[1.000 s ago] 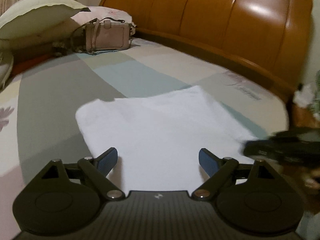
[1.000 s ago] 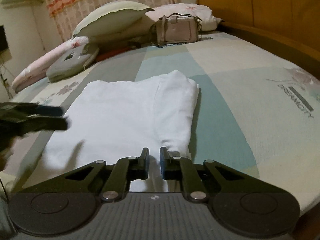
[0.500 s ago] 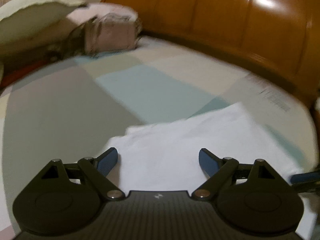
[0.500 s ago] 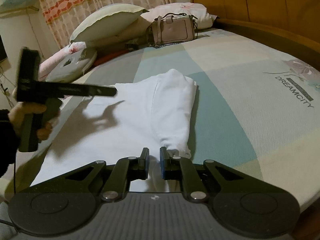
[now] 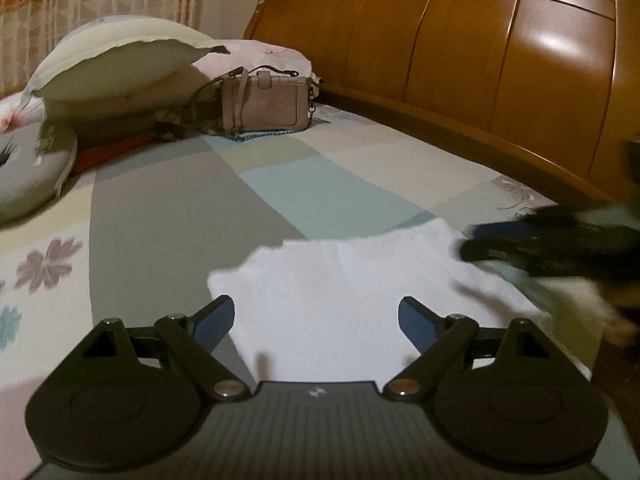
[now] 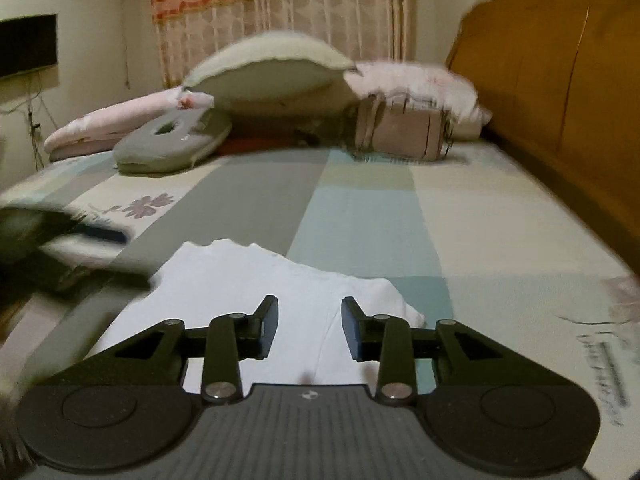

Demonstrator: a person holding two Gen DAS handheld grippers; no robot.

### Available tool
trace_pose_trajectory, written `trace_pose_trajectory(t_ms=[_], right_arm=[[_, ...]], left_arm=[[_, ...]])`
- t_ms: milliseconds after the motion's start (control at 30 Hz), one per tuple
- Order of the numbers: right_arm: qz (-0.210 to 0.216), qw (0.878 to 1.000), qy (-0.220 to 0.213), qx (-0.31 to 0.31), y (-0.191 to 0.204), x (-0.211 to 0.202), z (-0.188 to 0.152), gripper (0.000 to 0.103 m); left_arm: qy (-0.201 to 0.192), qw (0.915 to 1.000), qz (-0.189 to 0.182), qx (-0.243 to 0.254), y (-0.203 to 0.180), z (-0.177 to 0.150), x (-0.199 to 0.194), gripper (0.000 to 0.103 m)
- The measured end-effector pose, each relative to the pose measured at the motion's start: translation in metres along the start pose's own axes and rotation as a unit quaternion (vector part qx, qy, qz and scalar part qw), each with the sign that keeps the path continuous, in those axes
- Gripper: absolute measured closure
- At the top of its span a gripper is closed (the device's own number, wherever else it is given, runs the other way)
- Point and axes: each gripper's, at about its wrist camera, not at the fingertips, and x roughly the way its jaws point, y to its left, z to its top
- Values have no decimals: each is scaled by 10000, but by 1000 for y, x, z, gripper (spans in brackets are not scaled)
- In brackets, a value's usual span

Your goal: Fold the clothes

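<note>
A folded white garment (image 5: 344, 296) (image 6: 256, 296) lies flat on the bed's patchwork sheet (image 5: 168, 208), near its front edge. My left gripper (image 5: 316, 320) hovers over the garment's near part, open wide, nothing between its blue pads. My right gripper (image 6: 308, 326) hangs above the garment's right side; its jaws are opening and hold nothing. In the left wrist view the right gripper (image 5: 552, 248) shows as a dark blur at the right. In the right wrist view the left gripper (image 6: 60, 236) is a blur at the left edge.
A pink handbag (image 5: 266, 106) stands at the head of the bed beside stacked pillows (image 5: 116, 60) and a grey ring cushion (image 6: 172, 146). The wooden headboard (image 5: 480, 60) runs along the right. A curtain (image 6: 280, 20) hangs behind the pillows.
The right gripper's jaws have parted from shut and it has lifted and pulled back from the garment. The left gripper swung forward, then drew back; it stays open.
</note>
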Motion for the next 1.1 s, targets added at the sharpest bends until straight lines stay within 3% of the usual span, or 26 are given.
trace_pose_trajectory(t_ms=[167,300,367,500,600,700,867,1100], right_arm=[[-372,9983,407,200,-38,45,-1,65],[-342,9978,209,537,-49,20,6,64],[-123,9985,116,524,-43,1,5,63],[340,9982,298,394,-22,-17,-15,55],[380,9972,604,244,-14,-15,-39,53],[91,9977,579,355,-17,-27,-47,50],[1,9994,195,274,-9,-65,-39,37],[-49,9999,135,57,23,-77,-39,25]], left_arm=[[166,9997,-167,-113,-2,-16,-8,14],[131,9998,-110,73,-5,-15,-13,14],[68,9997,-206,102,-10,-16,-18,14],[207,9974,-687,-31,-19,-23,-18,14],[519,9908,-1181,-415,-17,-38,-11,14],[806,9921,-835,-471,-19,-48,-8,15],[711,9958,-557,-114,-36,-42,-34,14],[764,9970,-104,80,-54,-41,-60,14]])
